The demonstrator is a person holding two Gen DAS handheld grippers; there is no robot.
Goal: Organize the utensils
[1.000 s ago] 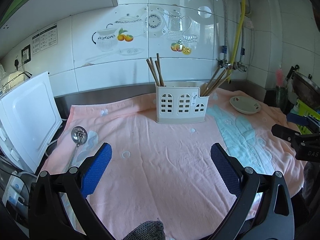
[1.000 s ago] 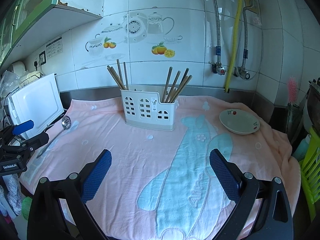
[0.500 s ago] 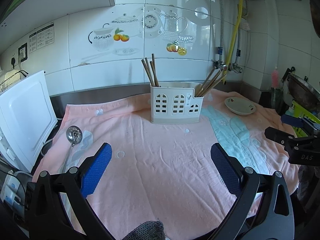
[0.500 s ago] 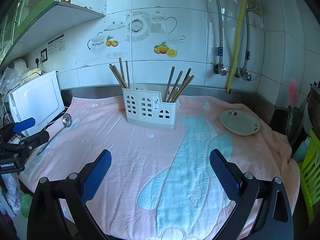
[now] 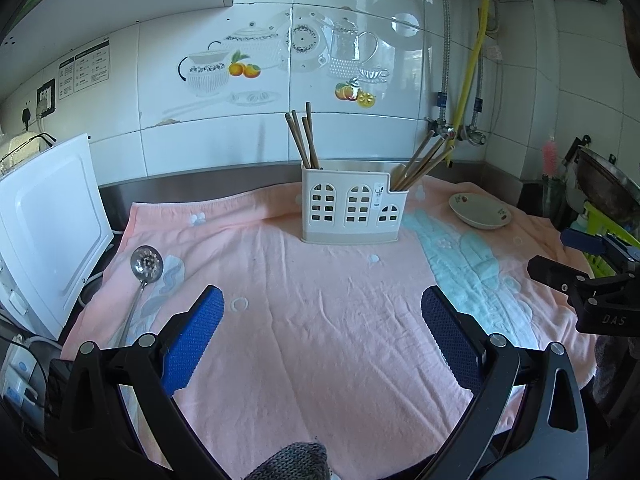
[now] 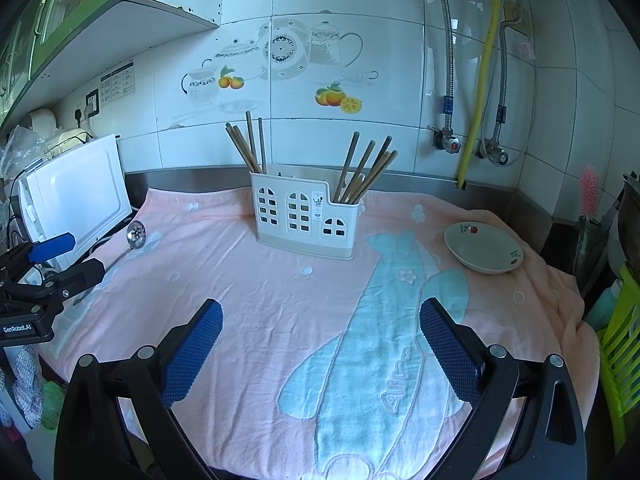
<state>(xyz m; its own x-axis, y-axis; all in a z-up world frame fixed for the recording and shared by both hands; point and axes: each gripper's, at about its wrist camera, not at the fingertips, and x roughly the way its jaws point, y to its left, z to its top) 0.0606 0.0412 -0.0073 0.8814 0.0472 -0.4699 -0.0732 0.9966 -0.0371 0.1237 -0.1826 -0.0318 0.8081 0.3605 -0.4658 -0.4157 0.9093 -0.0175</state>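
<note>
We see the slotted spoon (image 5: 146, 269) lying flat on the pink towel (image 5: 320, 320) near its left edge, bowl toward the wall and handle running back toward the left gripper (image 5: 320, 320). The white utensil holder (image 5: 352, 210) stands upright toward the back of the towel, with one bunch of wooden chopsticks (image 5: 305, 140) in its left end and another bunch (image 5: 422, 164) leaning out of its lower right compartment. A small patterned dish (image 6: 483, 248) sits on the towel to the holder's right, well apart from it.

Both tools hang above the near part of the towel with their blue-padded jaws spread wide and nothing between them; the right gripper (image 6: 320, 322) is over the pale blue motif. Compared with a second ago, our left view has drawn back and lifted a little, so the holder and spoon sit slightly farther off, while the objects themselves have not shifted.

The towel covers a counter against a white tiled wall (image 6: 320, 20) printed with teapots and oranges. A white appliance (image 5: 44, 216) stands at the left, a yellow hose (image 6: 480, 80) and valves run down the wall at the right, and a green cabinet (image 6: 52, 20) hangs at upper left.
</note>
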